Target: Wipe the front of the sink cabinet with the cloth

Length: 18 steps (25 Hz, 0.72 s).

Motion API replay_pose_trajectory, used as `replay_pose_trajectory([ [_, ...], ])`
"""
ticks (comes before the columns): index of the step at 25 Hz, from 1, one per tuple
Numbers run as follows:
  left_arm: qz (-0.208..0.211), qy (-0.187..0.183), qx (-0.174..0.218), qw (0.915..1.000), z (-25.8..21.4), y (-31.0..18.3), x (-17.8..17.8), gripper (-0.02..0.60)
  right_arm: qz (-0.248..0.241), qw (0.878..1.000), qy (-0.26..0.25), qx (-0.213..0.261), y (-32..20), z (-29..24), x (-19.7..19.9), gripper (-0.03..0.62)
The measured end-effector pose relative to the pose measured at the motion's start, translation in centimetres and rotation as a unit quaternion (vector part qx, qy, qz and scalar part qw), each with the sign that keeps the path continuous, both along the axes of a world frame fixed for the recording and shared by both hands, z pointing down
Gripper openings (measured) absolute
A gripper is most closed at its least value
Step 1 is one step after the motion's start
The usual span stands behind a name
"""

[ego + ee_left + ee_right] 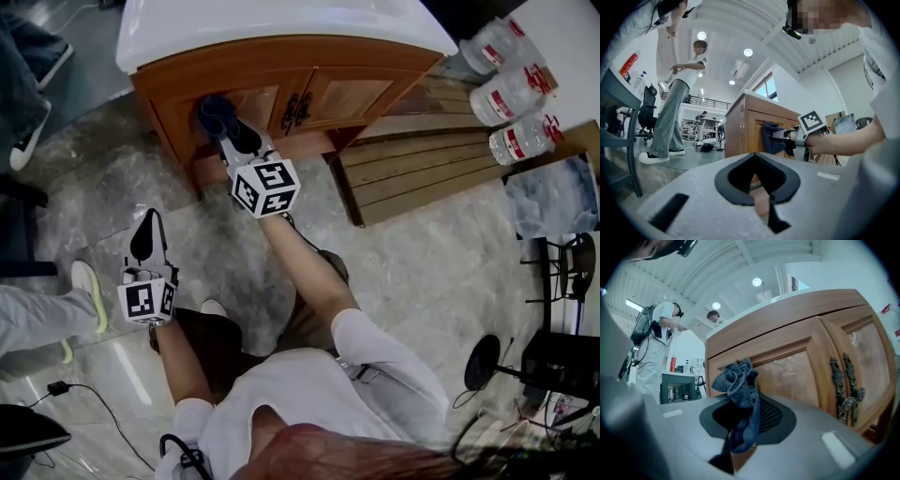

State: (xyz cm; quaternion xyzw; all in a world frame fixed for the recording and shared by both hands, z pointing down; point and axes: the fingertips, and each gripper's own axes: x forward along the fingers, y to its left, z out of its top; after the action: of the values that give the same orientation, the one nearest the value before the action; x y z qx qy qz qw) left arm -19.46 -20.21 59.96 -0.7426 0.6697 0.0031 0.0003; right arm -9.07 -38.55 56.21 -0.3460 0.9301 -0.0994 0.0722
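1. The right gripper (225, 129) is pinching the dark blue cloth (738, 380) between its jaws. The jaws are pressing together on the lower part of the cloth. The rest is bunching up in loose folds above and ahead of the jaw tips.

2. The cloth is lying directly ahead of the right gripper, against the front of the wooden sink cabinet (797, 319). In the left gripper view it is touching the door panel (787, 371) that faces the jaws.

3. The ornate dark handles (846, 390) are sitting to the right of the right gripper, at the seam between the two doors. The white countertop (281, 23) is overhanging the cabinet front above the jaws.

4. The left gripper (148, 227) is hanging well behind and to the left of the right gripper, over the marble floor (394, 262). Its jaws are pressing together with nothing between them. It is pointing toward the cabinet but staying well apart from it.

5. Far to the right of both grippers, a slatted wooden platform (441, 159) is lying beside the cabinet, and three clear bottles (511, 94) are lying beyond it.

6. A standing person (675, 93) is showing to the left of the left gripper's line of sight.
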Motion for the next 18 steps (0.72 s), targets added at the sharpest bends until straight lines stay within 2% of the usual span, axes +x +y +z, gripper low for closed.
replay_pose_trajectory([
  [10,0.011,-0.003,-0.002,0.9999,0.3,-0.4,0.5,0.006,0.123,0.992,0.02,0.006,-4.4,0.0,13.7,0.097],
  [18,0.021,-0.005,-0.004,0.9998,0.3,-0.2,1.7,0.005,0.193,0.981,0.033,-0.004,-8.4,0.7,22.2,0.097],
])
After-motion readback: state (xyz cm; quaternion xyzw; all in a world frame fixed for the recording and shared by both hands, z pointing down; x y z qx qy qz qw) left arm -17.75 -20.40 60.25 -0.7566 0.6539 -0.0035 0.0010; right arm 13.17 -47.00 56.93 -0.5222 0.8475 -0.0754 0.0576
